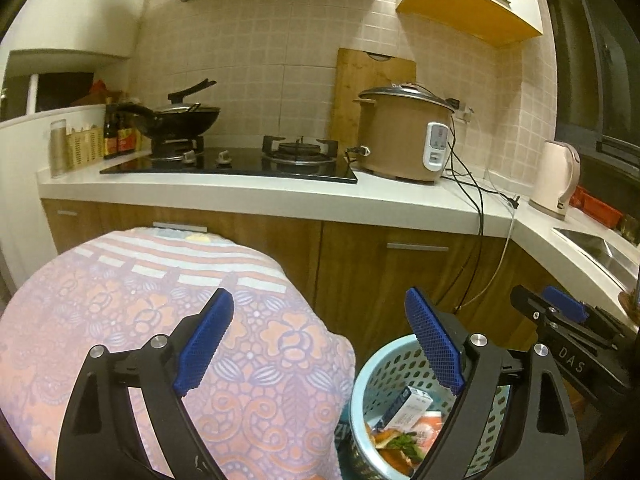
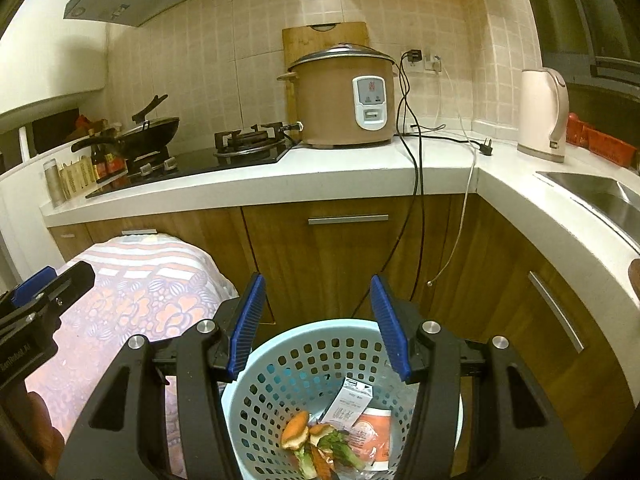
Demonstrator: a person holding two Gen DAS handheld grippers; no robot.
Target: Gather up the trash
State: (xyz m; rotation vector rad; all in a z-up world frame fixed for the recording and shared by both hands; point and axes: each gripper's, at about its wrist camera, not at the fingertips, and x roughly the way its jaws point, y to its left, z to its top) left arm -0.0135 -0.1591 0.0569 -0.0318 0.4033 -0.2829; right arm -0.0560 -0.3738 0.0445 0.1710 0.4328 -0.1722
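A light blue perforated trash basket (image 2: 280, 372) stands on the floor below my right gripper (image 2: 316, 328), which is open and empty above its rim. Inside lie a small carton (image 2: 350, 400), an orange-white wrapper (image 2: 374, 428), orange peels (image 2: 296, 428) and green leaves (image 2: 340, 446). In the left wrist view the basket (image 1: 384, 376) is at the lower right, under the right finger of my left gripper (image 1: 320, 340), which is open and empty above a table with a floral cloth (image 1: 160, 320). The right gripper also shows in the left wrist view (image 1: 560, 312).
Wooden cabinets (image 2: 340, 248) and a white countertop (image 2: 280, 168) stand ahead, with a rice cooker (image 2: 344, 100), gas stove (image 2: 248, 140), wok (image 2: 152, 128), kettle (image 2: 544, 112) and sink (image 2: 600, 196). Cables (image 2: 416, 200) hang down the cabinet front.
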